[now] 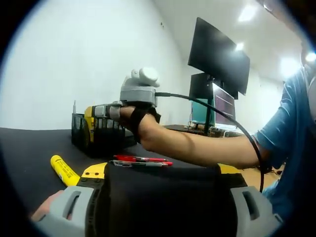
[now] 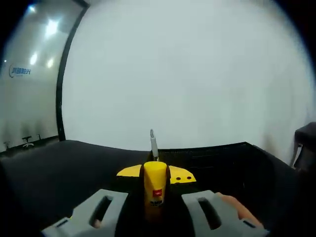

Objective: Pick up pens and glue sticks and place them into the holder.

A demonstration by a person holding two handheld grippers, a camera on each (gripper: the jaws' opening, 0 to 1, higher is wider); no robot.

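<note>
My right gripper (image 2: 155,174) is shut on a yellow glue stick (image 2: 155,186), held upright between its yellow-tipped jaws. In the left gripper view that same right gripper (image 1: 94,114), carried by a hand, hovers over the black mesh holder (image 1: 98,136) with the glue stick (image 1: 89,117) at the holder's top. A grey pen (image 2: 154,144) stands in the holder (image 2: 212,154) just beyond the glue stick. On the black table lie another yellow glue stick (image 1: 63,170), a red pen (image 1: 143,159) and a second pen (image 1: 136,164). My left gripper (image 1: 163,171) is open, low over the table.
The person's forearm (image 1: 197,148) and blue sleeve (image 1: 291,123) cross the right side. Monitors (image 1: 219,54) stand on a desk behind. A white wall backs the black table (image 1: 29,148).
</note>
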